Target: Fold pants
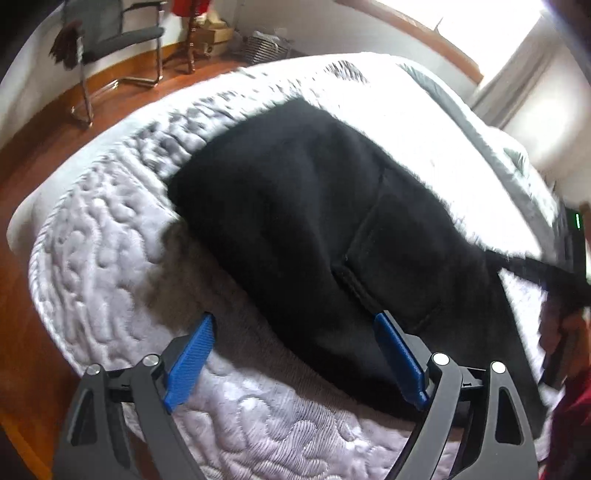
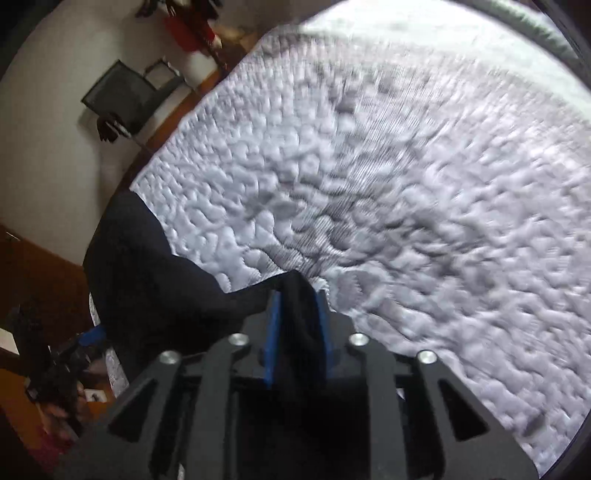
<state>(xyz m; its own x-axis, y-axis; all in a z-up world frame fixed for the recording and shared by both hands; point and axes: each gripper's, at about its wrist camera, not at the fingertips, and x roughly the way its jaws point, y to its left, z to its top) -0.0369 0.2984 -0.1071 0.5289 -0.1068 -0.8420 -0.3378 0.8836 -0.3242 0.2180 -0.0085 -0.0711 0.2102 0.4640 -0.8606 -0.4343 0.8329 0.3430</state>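
Black pants lie spread on a white quilted mattress. My left gripper is open, its blue pads over the near edge of the pants, holding nothing. My right gripper is shut on a fold of the black pants, and the cloth trails off to the left. In the left wrist view the right gripper shows at the right edge, pulling a stretched corner of the pants.
A black chair stands on the wooden floor beyond the mattress, with a basket by the wall. A bright window is at the far side. The mattress fills the right wrist view.
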